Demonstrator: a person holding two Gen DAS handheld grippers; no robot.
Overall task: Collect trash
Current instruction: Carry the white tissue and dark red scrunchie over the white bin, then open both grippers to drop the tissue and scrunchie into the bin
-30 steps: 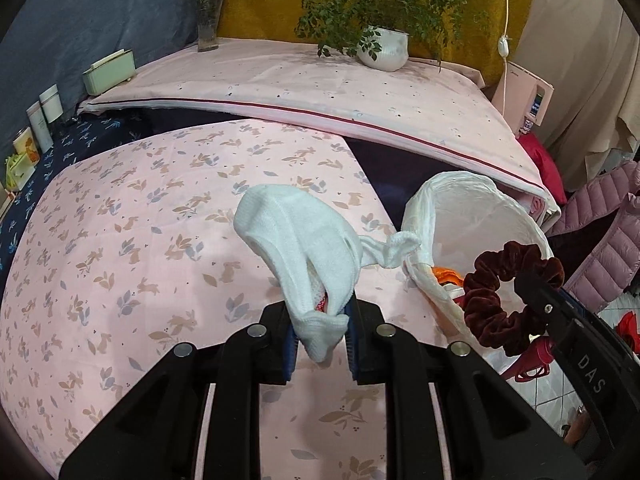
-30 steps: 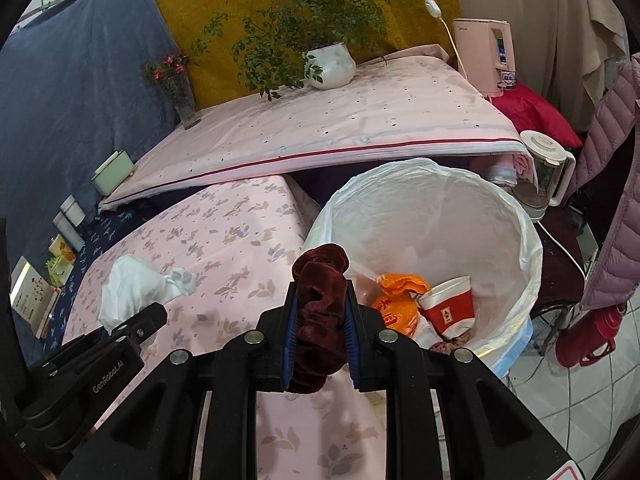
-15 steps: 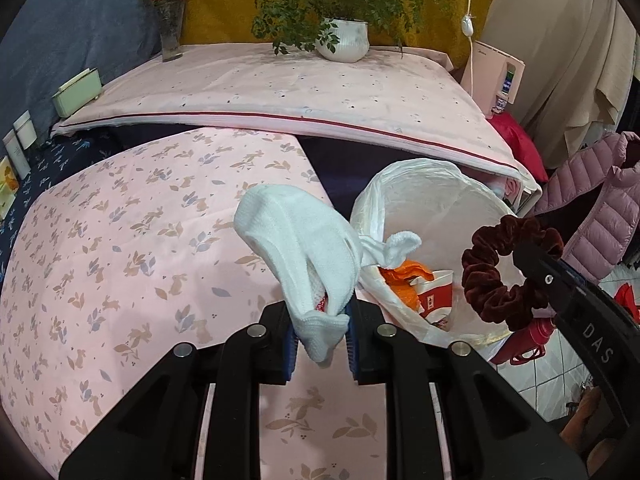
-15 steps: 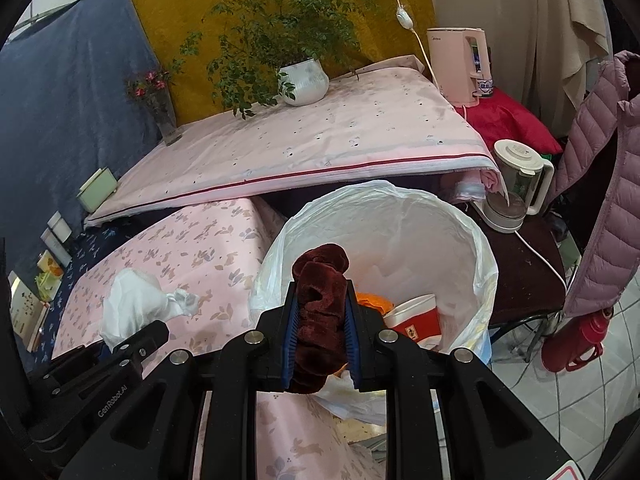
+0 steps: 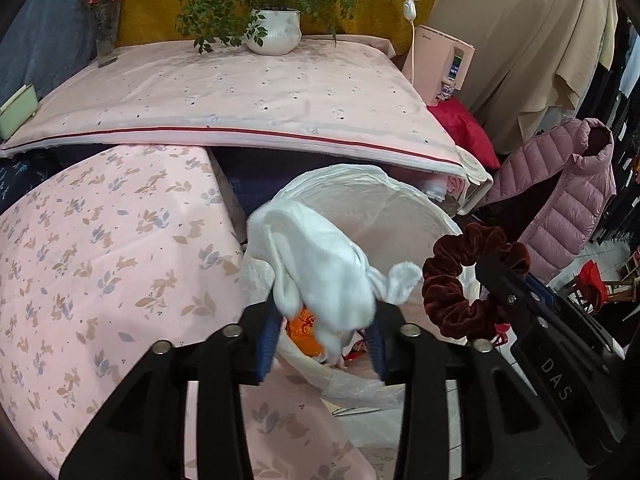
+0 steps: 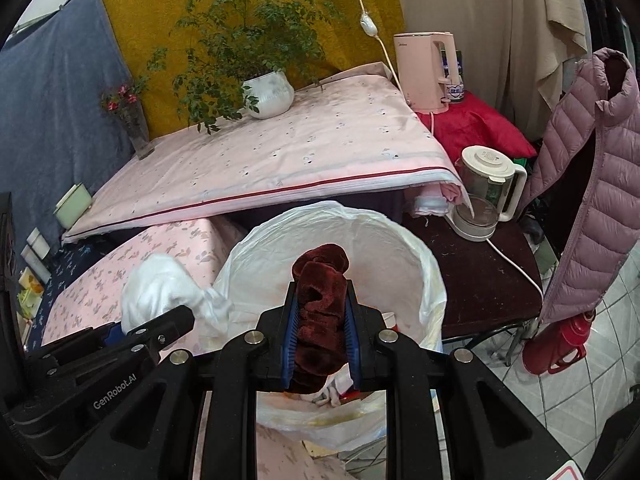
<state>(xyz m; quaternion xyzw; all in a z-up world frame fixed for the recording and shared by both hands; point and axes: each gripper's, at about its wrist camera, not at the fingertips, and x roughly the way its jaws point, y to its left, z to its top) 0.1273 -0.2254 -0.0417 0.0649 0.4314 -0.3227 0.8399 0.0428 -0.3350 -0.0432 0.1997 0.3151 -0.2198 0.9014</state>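
Note:
A crumpled white cloth (image 5: 324,276) hangs blurred between the jaws of my left gripper (image 5: 322,340). Those jaws are opening and the blue pads (image 5: 267,340) stand clear of the cloth. It is directly over the bin with the white liner (image 5: 400,208), where an orange wrapper (image 5: 304,330) lies inside. My right gripper (image 6: 320,340) is shut on a dark red velvet scrunchie (image 6: 320,312) and hovers above the same bin (image 6: 380,232). In the right wrist view, the left gripper (image 6: 160,328) and cloth (image 6: 160,288) sit at the bin's left rim.
A pink floral bedcover (image 5: 100,260) spreads to the left of the bin. Behind is a raised pink mattress (image 5: 240,96) with a potted plant (image 5: 276,32). To the right stand a kettle (image 6: 488,196), a hanging pink puffer jacket (image 6: 592,200) and a red flask (image 6: 560,344).
Both grippers have swung right, from over the bedcover to over the bin. The left jaws have spread apart and the white cloth has come loose between them. The right grip is unchanged.

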